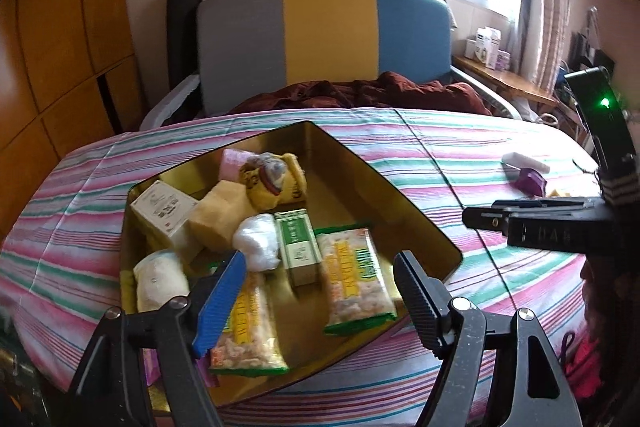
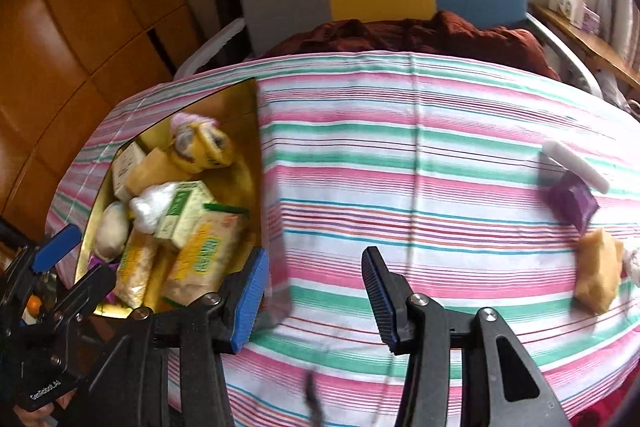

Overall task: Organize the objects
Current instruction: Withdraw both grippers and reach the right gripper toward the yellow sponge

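Striped cloth point(image 1: 400, 155) covers the tabletop, bed w/ tri-colour headboard point(image 1: 326, 35) behind. Left wrist view: gold tin point(image 1: 360, 163) at centre-left, full of snack packs point(image 1: 352, 279) & a green box point(image 1: 298, 247); left gripper point(image 1: 320, 291) over it, fingers apart, nothing held. Right wrist view: right gripper point(image 2: 316, 295) at bottom centre, fingers apart, empty; purple box point(image 2: 570, 203), white tube point(image 2: 576, 165) & yellow packet point(image 2: 598, 277) at right edge on cloth, well apart from tin.

Gold tin point(image 1: 352, 151); pink-green-white striped cloth point(image 2: 400, 155); purple box point(image 2: 570, 201); white tube point(image 2: 576, 165); yellow-green snack packs point(image 1: 352, 279); grey-yellow-blue headboard point(image 1: 324, 35).
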The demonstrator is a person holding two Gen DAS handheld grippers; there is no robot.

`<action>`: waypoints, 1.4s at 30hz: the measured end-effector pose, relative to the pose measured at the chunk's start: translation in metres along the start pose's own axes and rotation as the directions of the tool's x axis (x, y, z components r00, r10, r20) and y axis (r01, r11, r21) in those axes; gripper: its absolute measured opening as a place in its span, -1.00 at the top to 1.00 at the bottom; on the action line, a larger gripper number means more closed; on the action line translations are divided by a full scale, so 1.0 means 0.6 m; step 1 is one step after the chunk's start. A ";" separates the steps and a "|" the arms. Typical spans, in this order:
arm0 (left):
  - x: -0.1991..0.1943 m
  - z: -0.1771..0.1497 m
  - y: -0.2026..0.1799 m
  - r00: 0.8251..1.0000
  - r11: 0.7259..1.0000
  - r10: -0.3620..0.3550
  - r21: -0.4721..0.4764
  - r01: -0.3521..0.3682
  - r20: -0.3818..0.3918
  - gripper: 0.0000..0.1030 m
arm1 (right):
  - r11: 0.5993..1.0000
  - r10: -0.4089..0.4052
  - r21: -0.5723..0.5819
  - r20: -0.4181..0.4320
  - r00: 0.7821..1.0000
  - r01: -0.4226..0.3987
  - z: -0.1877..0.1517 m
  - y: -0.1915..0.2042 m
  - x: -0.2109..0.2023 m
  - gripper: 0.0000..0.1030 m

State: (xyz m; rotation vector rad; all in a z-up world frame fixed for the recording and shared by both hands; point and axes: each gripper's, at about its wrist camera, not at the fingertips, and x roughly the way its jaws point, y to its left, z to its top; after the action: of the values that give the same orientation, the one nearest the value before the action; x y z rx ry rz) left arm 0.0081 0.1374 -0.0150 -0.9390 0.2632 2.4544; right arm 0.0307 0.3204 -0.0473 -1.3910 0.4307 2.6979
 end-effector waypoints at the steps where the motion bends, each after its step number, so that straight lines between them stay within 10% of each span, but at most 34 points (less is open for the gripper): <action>1: 0.000 0.001 -0.006 1.000 1.000 -0.005 0.009 0.005 -0.001 -0.49 | 1.000 -0.005 0.006 0.002 1.000 0.005 0.001 -0.007 -0.002 0.05; 16: 0.014 0.022 -0.097 0.993 0.985 -0.114 0.132 0.115 -0.014 -0.49 | 0.946 -0.171 0.290 0.063 0.983 0.146 0.026 -0.251 -0.086 0.05; 30: 0.049 0.034 -0.178 0.978 0.956 -0.194 0.209 0.205 -0.072 -0.49 | 0.614 -0.308 0.790 0.238 0.921 0.001 -0.065 -0.475 -0.182 0.01; 42: 0.107 0.033 -0.245 0.954 0.934 -0.246 0.222 0.281 -0.173 -0.49 | 0.638 -0.148 0.769 0.164 0.975 -0.032 -0.050 -0.462 -0.114 0.01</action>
State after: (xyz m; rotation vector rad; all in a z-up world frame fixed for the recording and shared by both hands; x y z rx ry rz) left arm 0.0310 0.2946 -0.0437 -0.9732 0.4470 2.0582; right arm 0.1481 0.5818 -0.0673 -0.8151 1.2955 2.0963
